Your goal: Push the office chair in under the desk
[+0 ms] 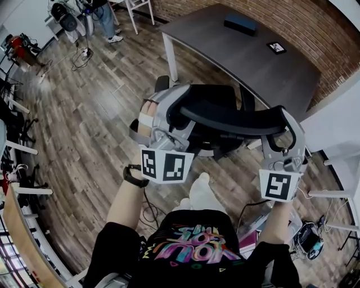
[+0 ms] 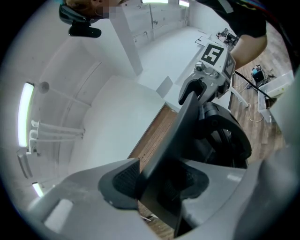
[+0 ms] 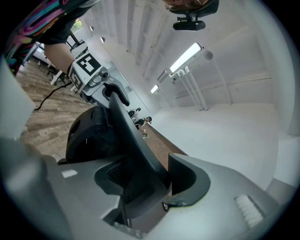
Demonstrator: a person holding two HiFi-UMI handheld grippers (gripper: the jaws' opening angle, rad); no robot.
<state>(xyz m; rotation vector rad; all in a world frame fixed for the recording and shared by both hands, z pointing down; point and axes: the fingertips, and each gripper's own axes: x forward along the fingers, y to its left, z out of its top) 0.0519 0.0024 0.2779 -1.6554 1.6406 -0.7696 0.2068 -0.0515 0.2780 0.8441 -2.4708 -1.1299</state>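
Note:
A black office chair (image 1: 216,140) stands on the wood floor just in front of the dark grey desk (image 1: 242,62), its seat partly under the desk's near edge. Its curved backrest top (image 1: 230,119) spans between my two grippers. My left gripper (image 1: 174,107) is shut on the backrest's left end, and the edge (image 2: 176,140) runs between its pads (image 2: 119,180). My right gripper (image 1: 287,132) is shut on the right end, where the backrest (image 3: 124,126) sits between the pads (image 3: 185,176). Each gripper view shows the other gripper at the far end of the edge.
A black box (image 1: 241,23) and a small marker card (image 1: 276,47) lie on the desk. A brick wall (image 1: 270,17) runs behind it, a white wall (image 1: 337,118) stands at right. Cables (image 1: 81,56), a standing person (image 1: 107,22) and racks are at far left.

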